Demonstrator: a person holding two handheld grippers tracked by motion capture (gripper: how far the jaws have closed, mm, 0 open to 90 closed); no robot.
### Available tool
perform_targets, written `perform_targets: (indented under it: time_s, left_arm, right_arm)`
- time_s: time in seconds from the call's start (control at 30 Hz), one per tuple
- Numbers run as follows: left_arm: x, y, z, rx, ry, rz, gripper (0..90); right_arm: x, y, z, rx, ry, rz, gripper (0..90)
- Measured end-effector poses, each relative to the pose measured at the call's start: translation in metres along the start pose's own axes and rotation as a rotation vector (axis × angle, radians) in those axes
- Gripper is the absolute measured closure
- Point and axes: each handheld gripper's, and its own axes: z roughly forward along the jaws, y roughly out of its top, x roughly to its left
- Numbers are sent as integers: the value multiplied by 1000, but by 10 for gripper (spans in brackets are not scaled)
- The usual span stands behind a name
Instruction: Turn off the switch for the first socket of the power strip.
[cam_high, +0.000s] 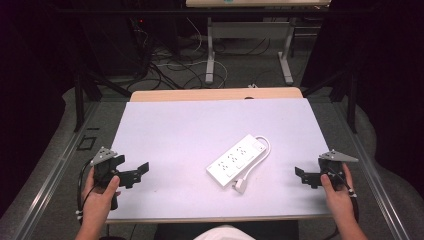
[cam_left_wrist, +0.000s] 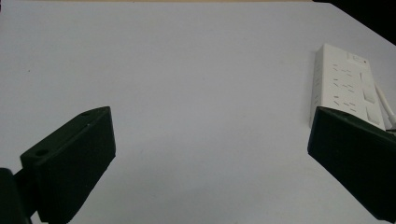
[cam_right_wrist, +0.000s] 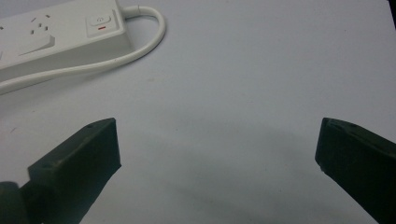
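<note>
The white plastic power strip (cam_high: 238, 160) lies between my left tool (cam_high: 141, 171) and right tool (cam_high: 299, 174), both released, on the pale surface (cam_high: 170, 130).

The power strip (cam_right_wrist: 56, 35) is cut off at the left edge in the right gripper view, its plug (cam_high: 241, 186) too small to detail from above.

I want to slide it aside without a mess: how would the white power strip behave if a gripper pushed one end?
The power strip lies flat and looks rigid, so it would likely slide or pivot, not tip. Its cable loops loosely along one side to the plug, so it would probably flop and drag behind.
</note>
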Motion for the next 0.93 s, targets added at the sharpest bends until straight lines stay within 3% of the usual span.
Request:
perform_targets:
  time_s: [0.13, 0.37, 0.93]
  left_arm:
    - [0, -1, 1, 3, 1, 2, 9]
    - [0, -1, 2, 4, 3, 4, 9]
    - [2, -2, 3, 5, 4, 0, 9]
  right_arm:
    - [1, -2, 2, 4, 9, 17, 0]
    - [-1, -3, 3, 0, -15, 6, 0]
    - [-1, -4, 4, 10, -14, 14, 0]
